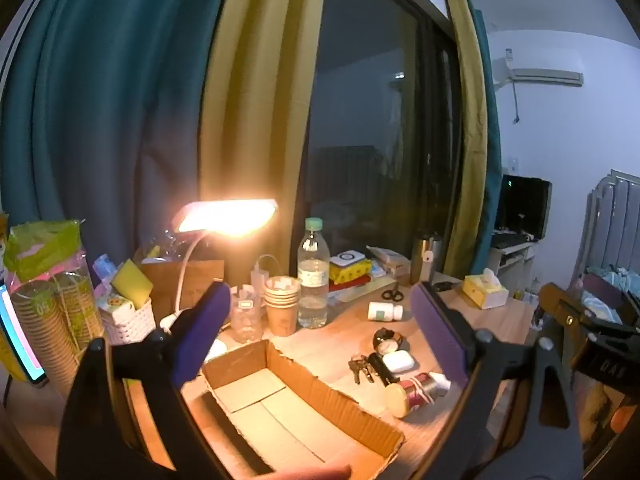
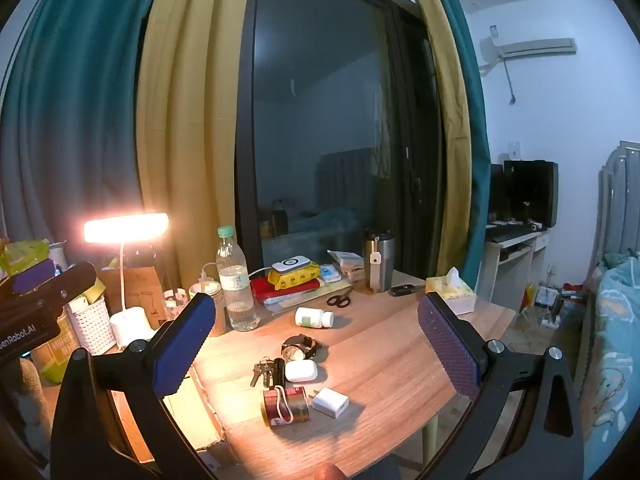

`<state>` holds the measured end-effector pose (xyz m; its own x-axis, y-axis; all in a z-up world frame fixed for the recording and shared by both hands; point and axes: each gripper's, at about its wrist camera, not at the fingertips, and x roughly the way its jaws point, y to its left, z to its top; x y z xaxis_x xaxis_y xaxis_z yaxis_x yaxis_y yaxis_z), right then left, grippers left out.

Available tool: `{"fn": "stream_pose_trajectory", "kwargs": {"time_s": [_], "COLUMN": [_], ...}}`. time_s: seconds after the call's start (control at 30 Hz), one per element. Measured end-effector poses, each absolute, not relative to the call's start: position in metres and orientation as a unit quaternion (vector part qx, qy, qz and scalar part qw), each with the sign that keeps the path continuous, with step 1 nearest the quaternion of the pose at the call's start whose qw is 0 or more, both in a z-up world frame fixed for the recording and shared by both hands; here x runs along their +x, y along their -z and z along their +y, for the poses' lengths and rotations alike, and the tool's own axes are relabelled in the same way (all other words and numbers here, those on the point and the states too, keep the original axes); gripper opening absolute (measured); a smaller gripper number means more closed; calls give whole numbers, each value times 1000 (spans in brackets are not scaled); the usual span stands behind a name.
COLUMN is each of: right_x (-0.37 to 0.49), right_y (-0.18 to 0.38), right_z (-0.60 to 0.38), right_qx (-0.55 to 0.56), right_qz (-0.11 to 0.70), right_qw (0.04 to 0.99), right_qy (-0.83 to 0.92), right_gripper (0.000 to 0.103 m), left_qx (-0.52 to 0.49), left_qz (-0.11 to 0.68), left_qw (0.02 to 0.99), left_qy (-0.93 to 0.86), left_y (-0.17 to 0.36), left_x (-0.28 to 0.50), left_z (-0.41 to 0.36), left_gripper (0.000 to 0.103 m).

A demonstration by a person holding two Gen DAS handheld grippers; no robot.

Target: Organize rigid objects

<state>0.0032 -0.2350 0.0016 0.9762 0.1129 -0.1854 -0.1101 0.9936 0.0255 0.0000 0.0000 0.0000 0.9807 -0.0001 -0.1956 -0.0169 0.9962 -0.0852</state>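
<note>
An open cardboard box (image 1: 304, 380) lies on the wooden table, empty inside; its edge shows in the right wrist view (image 2: 208, 404). To its right lie a red can (image 2: 286, 402), a white charger (image 2: 330, 402), a white earbud case (image 2: 301, 371), keys (image 2: 264, 370), a wristwatch (image 2: 301, 348) and a white pill bottle (image 2: 314, 317). My left gripper (image 1: 320, 332) is open and empty above the box. My right gripper (image 2: 316, 344) is open and empty above the small items.
A lit desk lamp (image 2: 126, 228), water bottle (image 2: 236, 284), paper cups (image 1: 282, 304), white basket (image 2: 90, 322), scissors (image 2: 339, 300), steel tumbler (image 2: 378, 260), tissue box (image 2: 452, 288) and stacked books (image 2: 292, 280) crowd the table's back. A bed (image 2: 616, 320) is to the right.
</note>
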Motion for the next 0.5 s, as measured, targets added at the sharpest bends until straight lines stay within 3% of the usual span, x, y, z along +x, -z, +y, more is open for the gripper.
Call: {"fn": "stream_pose_trajectory", "kwargs": {"time_s": [0.5], "right_x": [6], "right_y": [-1], "right_z": [-234], "right_qx": [3], "right_qz": [92], "right_qw": [994], "right_qy": [-57], "right_gripper": [103], "left_qx": [-30], "left_qz": [115], "left_qw": [993], "left_qy": [1], "left_y": [6], "left_x": [5], "left_z": [-5], "left_gripper": [91]}}
